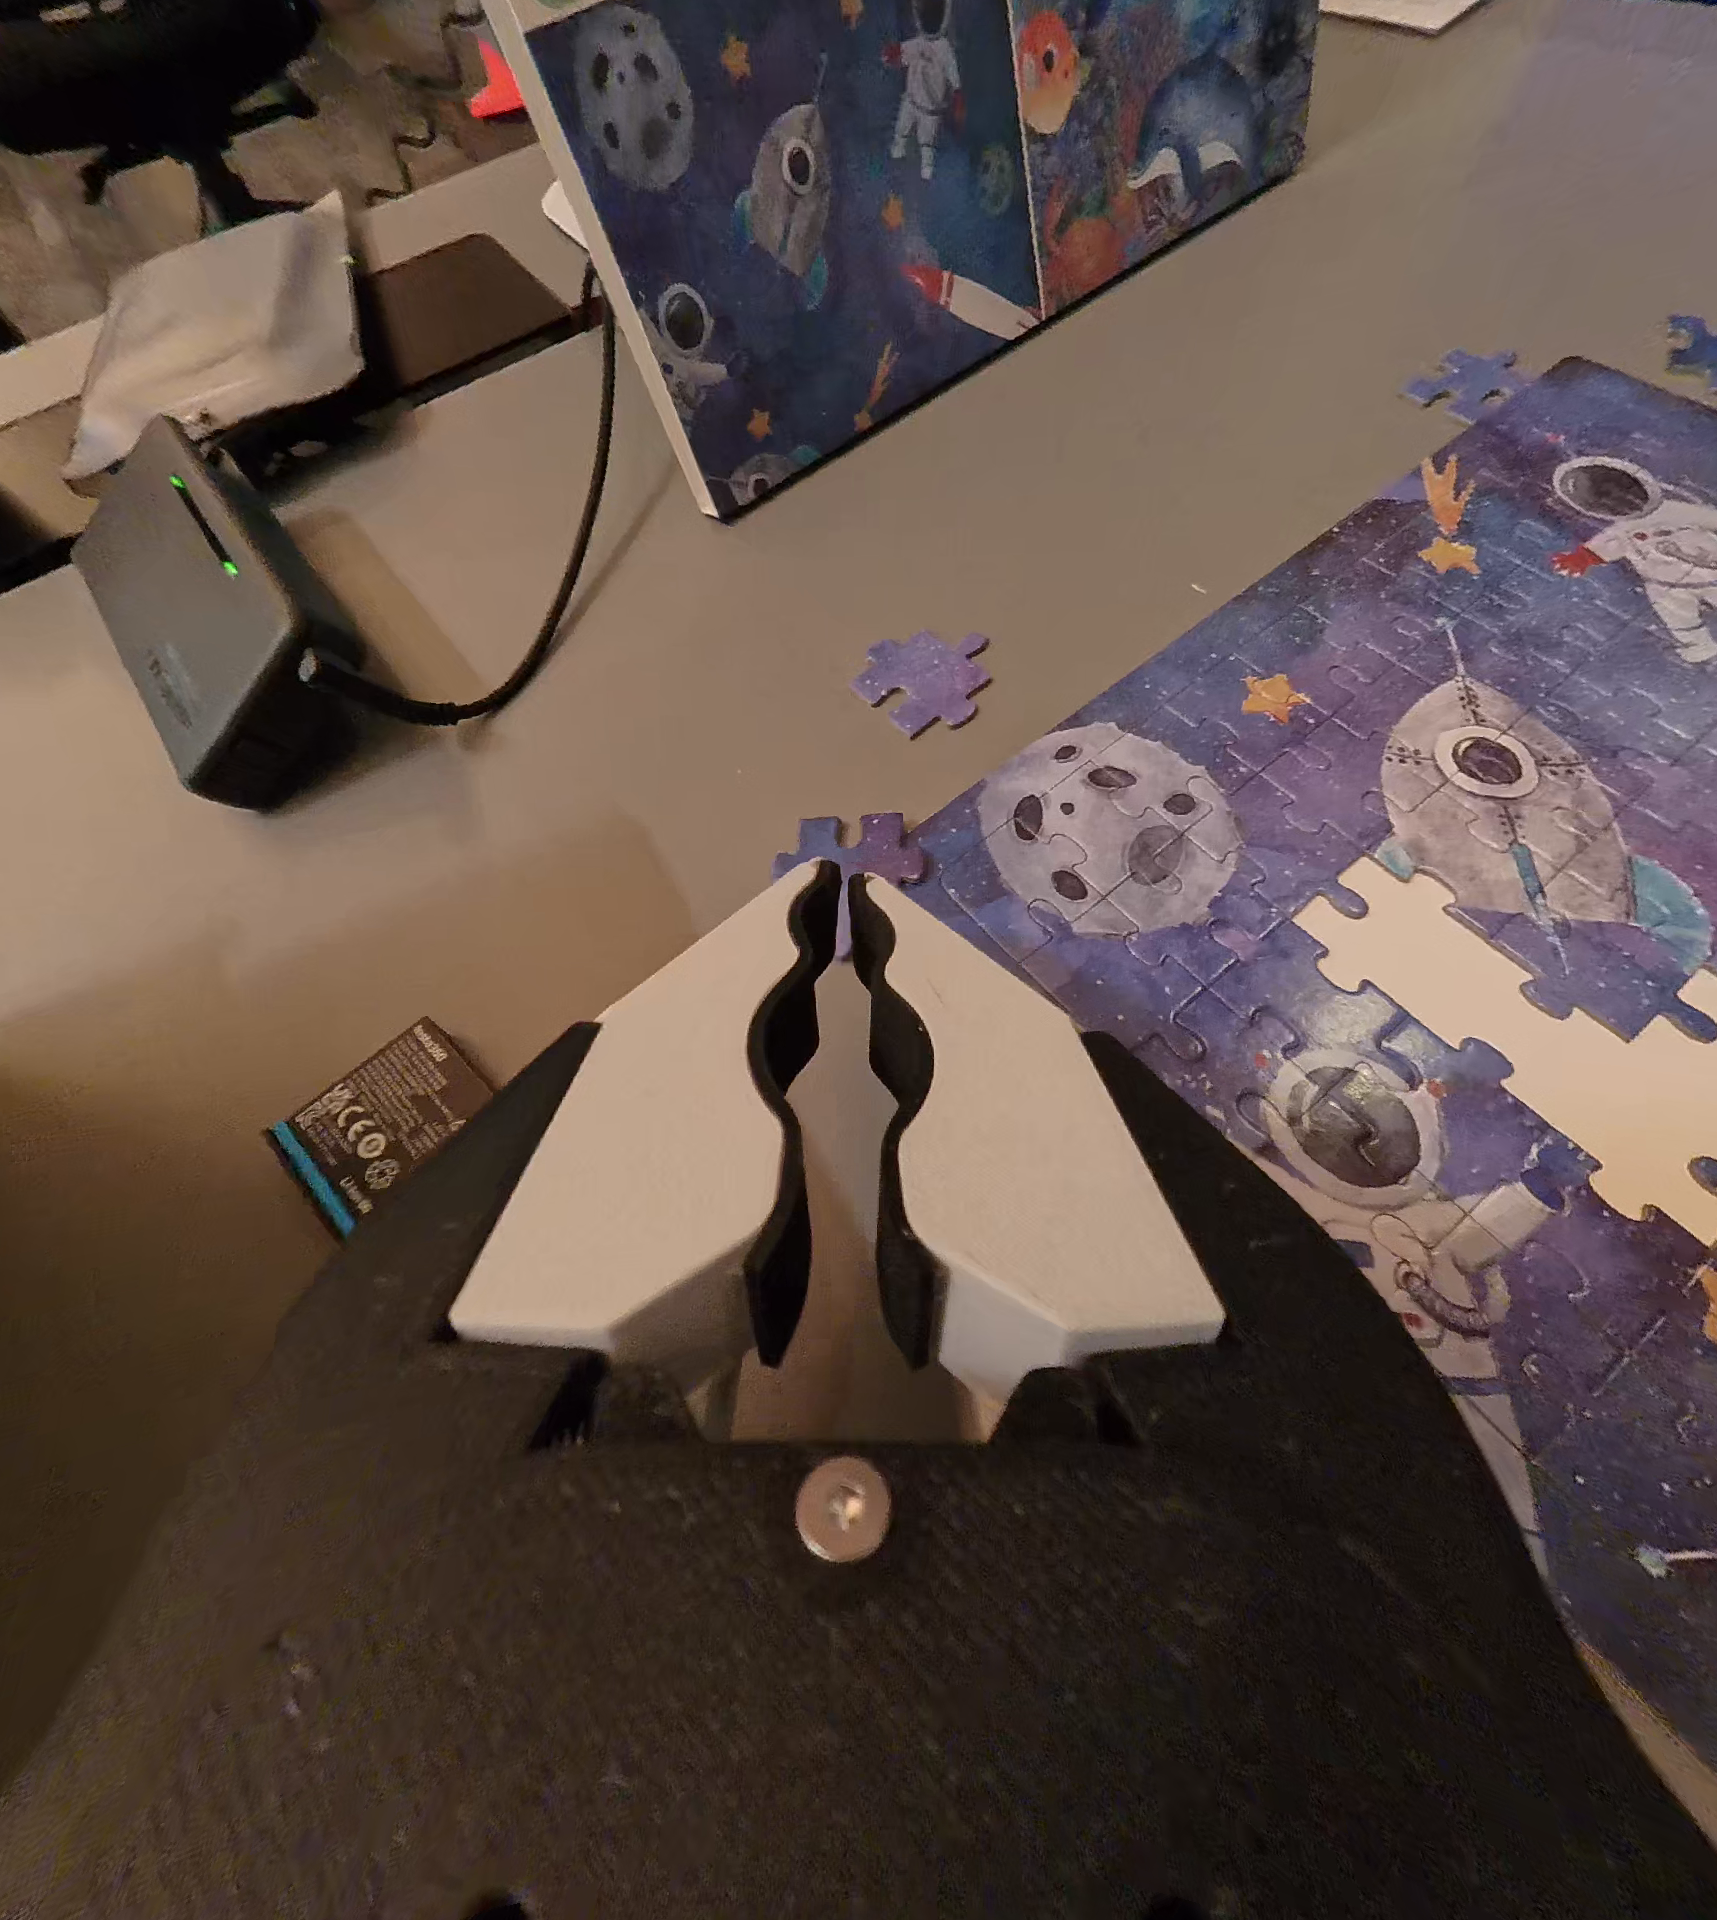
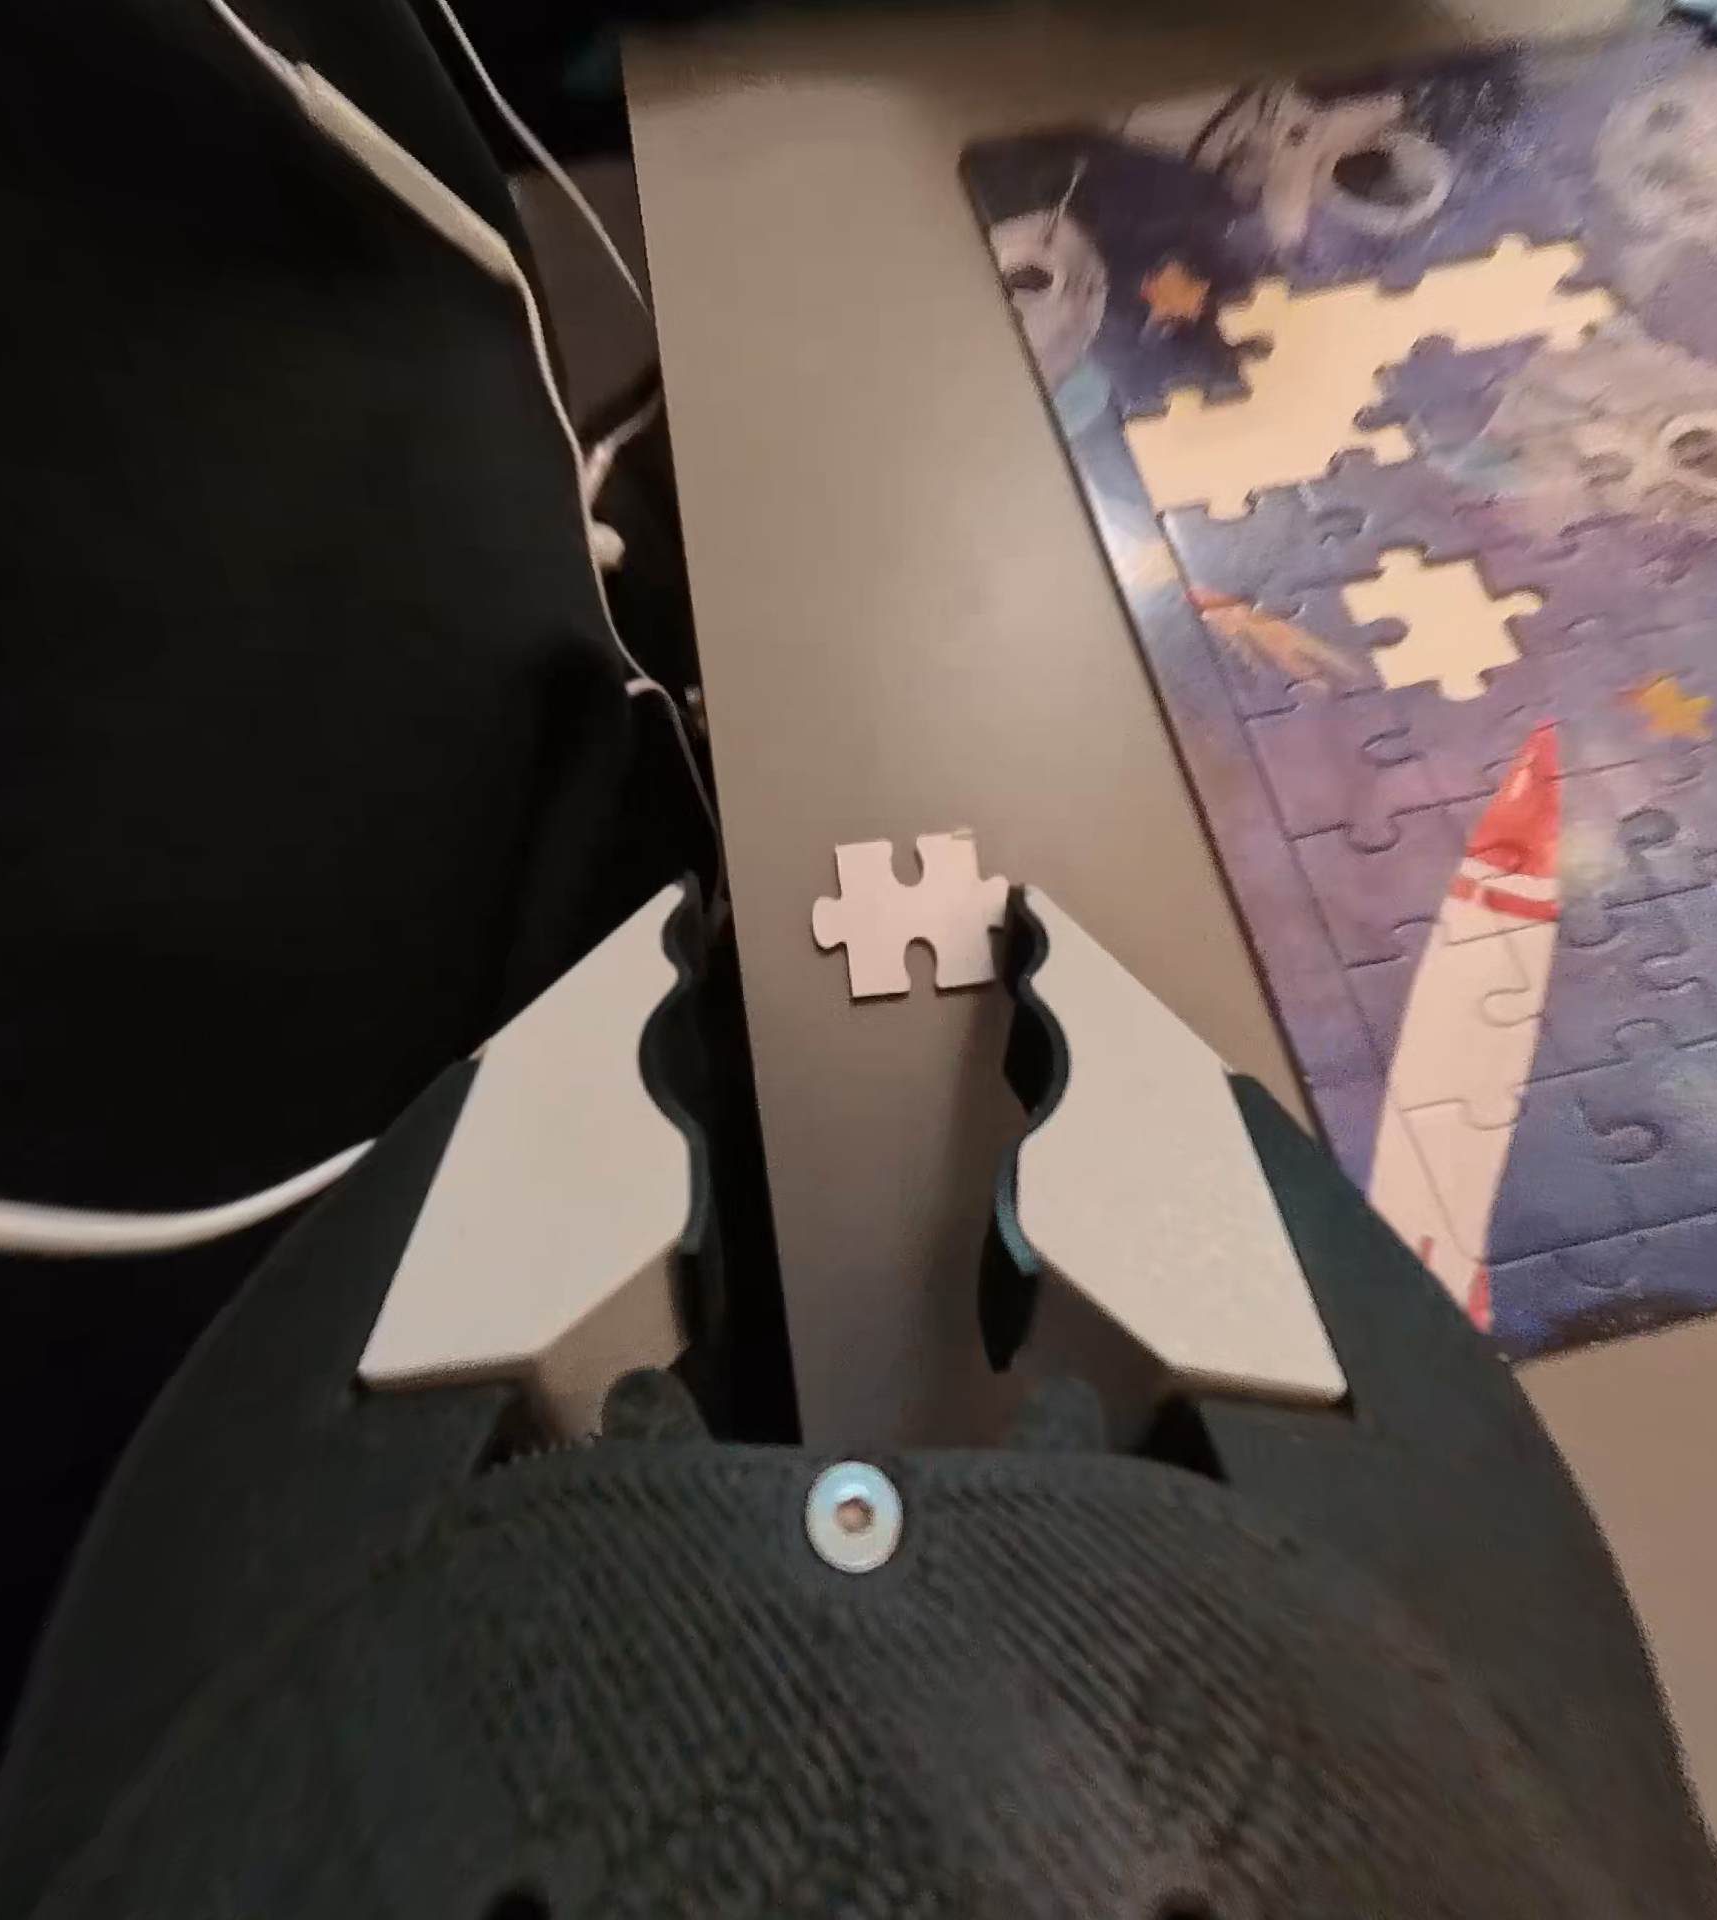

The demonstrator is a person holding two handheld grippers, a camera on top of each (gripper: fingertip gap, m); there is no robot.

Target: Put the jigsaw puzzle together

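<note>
In the left wrist view my left gripper (image 1: pixel 838 878) is shut on a purple puzzle piece (image 1: pixel 859 842), held at its tips just off the near left corner of the space-themed puzzle (image 1: pixel 1249 935). The puzzle has a long white gap (image 1: pixel 1519 1008). In the right wrist view my right gripper (image 2: pixel 854 899) is open and hangs over a white face-down puzzle piece (image 2: pixel 901 914) on the grey table. The piece touches the right fingertip (image 2: pixel 1025 914). The left fingertip (image 2: pixel 682 914) is past the table edge. The puzzle (image 2: pixel 1456 831) lies to the right with a large gap (image 2: pixel 1353 343) and a single-piece gap (image 2: pixel 1436 623).
A loose purple piece (image 1: pixel 921 681) lies on the table (image 1: pixel 521 935), with two more pieces (image 1: pixel 1716 353) at the far side. The puzzle box (image 1: pixel 833 229) stands behind. A grey device with a cable (image 1: pixel 199 613) and a black battery (image 1: pixel 381 1122) lie left. Dark clothing with white cables (image 2: pixel 262 623) lies beyond the table edge. About 30 centimeters separates my left fingertips from my right.
</note>
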